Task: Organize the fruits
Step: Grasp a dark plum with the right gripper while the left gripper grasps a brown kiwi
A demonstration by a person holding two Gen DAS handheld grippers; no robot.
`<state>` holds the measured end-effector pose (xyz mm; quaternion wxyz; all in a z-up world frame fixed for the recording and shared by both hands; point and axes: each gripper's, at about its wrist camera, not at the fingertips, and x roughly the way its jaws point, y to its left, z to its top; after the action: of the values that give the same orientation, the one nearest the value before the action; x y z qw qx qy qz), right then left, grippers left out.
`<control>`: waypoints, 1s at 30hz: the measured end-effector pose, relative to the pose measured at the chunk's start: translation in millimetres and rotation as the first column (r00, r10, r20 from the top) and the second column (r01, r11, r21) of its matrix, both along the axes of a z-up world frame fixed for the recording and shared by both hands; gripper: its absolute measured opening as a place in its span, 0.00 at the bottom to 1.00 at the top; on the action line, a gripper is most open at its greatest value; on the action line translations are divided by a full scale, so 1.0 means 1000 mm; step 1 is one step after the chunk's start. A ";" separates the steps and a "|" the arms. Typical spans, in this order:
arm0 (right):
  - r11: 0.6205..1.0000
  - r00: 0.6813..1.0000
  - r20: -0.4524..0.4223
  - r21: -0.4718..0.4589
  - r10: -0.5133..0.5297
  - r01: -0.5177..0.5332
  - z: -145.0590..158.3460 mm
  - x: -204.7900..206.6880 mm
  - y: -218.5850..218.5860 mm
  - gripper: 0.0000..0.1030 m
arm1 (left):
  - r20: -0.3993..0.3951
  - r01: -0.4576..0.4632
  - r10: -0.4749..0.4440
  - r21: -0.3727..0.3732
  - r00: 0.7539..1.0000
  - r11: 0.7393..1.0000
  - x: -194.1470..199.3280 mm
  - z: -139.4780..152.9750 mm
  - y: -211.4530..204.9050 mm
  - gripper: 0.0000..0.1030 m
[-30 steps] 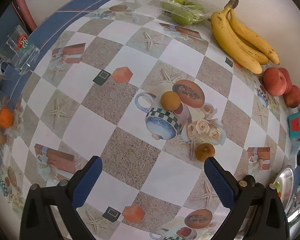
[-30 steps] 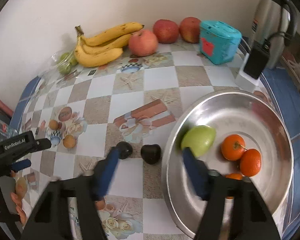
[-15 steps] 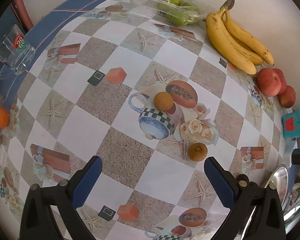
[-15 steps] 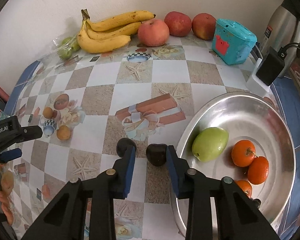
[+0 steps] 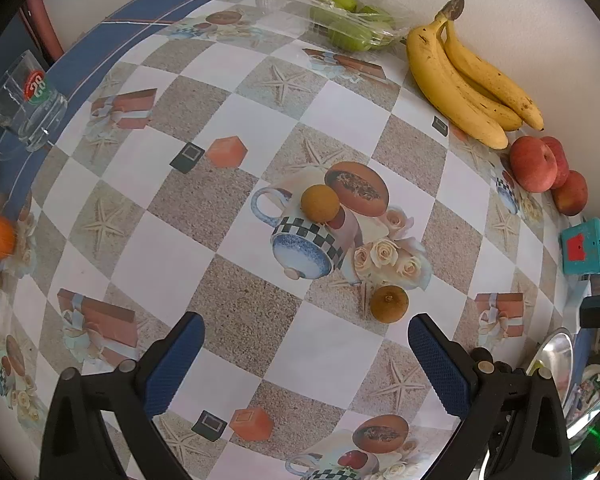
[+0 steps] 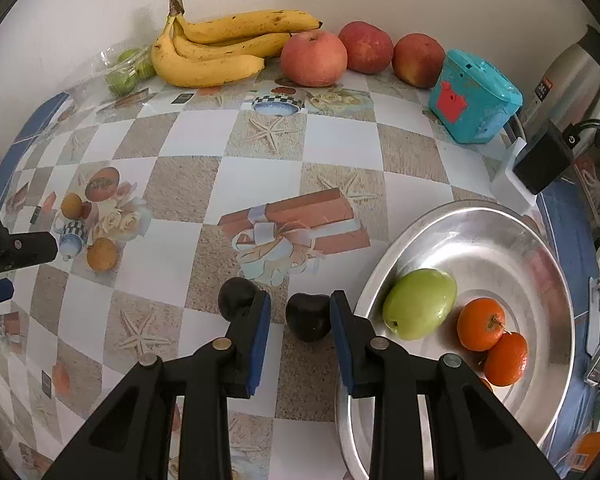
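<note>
- The right gripper (image 6: pixel 300 320) straddles a dark plum (image 6: pixel 308 317): its fingers stand partly apart, one on each side of the fruit. The right pad looks to touch the skin, while the left pad shows a sliver of gap, so I judge that the grip is not yet made.
- Just outside the left finger lies a second dark plum (image 6: pixel 236 297), resting on the worktop (image 6: pixel 340 148) and close enough to be nudged.
- Immediately right of this gripper sits the steel bowl (image 6: pixel 556 280), holding a green mango (image 6: pixel 420 304) and mandarins (image 6: pixel 492 338).
- The step in hand, as I read it, is picking the plum between the fingers for the bowl. The next move calls for closing squarely on the round, smooth fruit, lifting it clear of the rim and carrying it a short way to the right.
- The left gripper (image 5: pixel 306 354) hangs over the worktop with its fingers wide apart and nothing between them.
- Just ahead of its right finger lies a small brown fruit (image 5: pixel 389 303); a second small brown fruit (image 5: pixel 320 203) lies farther ahead, near the centre.
- Far ahead, against the wall, are bagged green fruit (image 5: pixel 350 26), bananas (image 5: pixel 468 88) and red apples (image 5: pixel 540 168), all still to be gathered.
</note>
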<state>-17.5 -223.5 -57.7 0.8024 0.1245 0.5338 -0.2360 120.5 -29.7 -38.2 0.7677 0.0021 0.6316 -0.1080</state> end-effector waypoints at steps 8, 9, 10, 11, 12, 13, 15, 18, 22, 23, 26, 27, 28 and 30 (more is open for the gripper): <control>0.996 0.998 -0.047 -0.081 0.042 -0.046 -0.002 0.006 0.011 0.28 | 0.000 0.003 -0.003 0.000 1.000 1.000 0.000 0.000 0.000 1.00; 0.993 0.997 -0.059 -0.100 0.049 -0.055 -0.003 0.008 0.012 0.26 | 0.000 0.001 -0.001 -0.001 1.000 1.000 0.000 0.000 0.000 1.00; 0.991 0.996 -0.070 -0.120 0.056 -0.064 -0.003 0.009 0.014 0.25 | 0.000 0.001 -0.001 -0.001 1.000 1.000 0.000 0.000 0.000 1.00; 0.989 0.995 -0.079 -0.132 0.062 -0.072 -0.004 0.009 0.016 0.24 | 0.000 0.000 0.000 -0.001 1.000 1.000 0.000 0.000 0.000 1.00; 0.986 0.994 -0.087 -0.144 0.068 -0.080 -0.004 0.010 0.017 0.24 | 0.001 0.000 0.000 -0.001 1.000 1.000 0.000 0.001 0.000 1.00; 0.984 0.993 -0.094 -0.155 0.073 -0.087 -0.004 0.010 0.018 0.24 | 0.001 0.000 0.000 0.000 1.000 1.000 0.000 0.000 0.000 1.00; 0.979 0.991 -0.108 -0.178 0.082 -0.100 -0.005 0.011 0.020 0.22 | 0.001 0.000 0.000 0.000 1.000 1.000 0.000 0.001 0.000 1.00; 0.979 0.991 -0.105 -0.177 0.081 -0.099 -0.005 0.011 0.020 0.22 | 0.001 0.000 0.000 0.000 1.000 1.000 0.000 0.001 0.000 1.00; 0.982 0.992 -0.097 -0.162 0.079 -0.094 -0.004 0.010 0.019 0.23 | -0.001 0.001 -0.001 -0.002 1.000 1.000 0.000 0.001 0.000 1.00; 0.983 0.993 -0.094 -0.157 0.077 -0.092 -0.004 0.010 0.018 0.23 | -0.001 0.001 -0.001 -0.003 1.000 1.000 0.001 0.002 0.000 1.00; 0.990 0.995 -0.078 -0.122 0.065 -0.075 -0.002 0.008 0.015 0.23 | -0.001 0.001 -0.001 -0.003 1.000 1.000 0.001 0.002 0.000 1.00; 0.992 0.996 -0.068 -0.106 0.058 -0.065 -0.001 0.007 0.013 0.23 | -0.001 0.001 -0.001 -0.003 1.000 1.000 0.000 0.002 0.000 1.00; 0.995 0.997 -0.056 -0.089 0.050 -0.055 0.001 0.005 0.010 0.23 | -0.002 0.001 -0.001 -0.005 1.000 1.000 0.000 0.002 0.000 1.00; 0.997 0.998 -0.040 -0.066 0.039 -0.042 0.004 0.003 0.007 0.23 | -0.001 -0.001 0.001 -0.008 1.000 1.000 0.000 0.003 0.000 1.00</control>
<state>-14.2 -216.1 -53.8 0.8003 0.0823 0.5435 -0.2396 120.6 -30.0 -35.5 0.7674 -0.0011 0.6316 -0.1102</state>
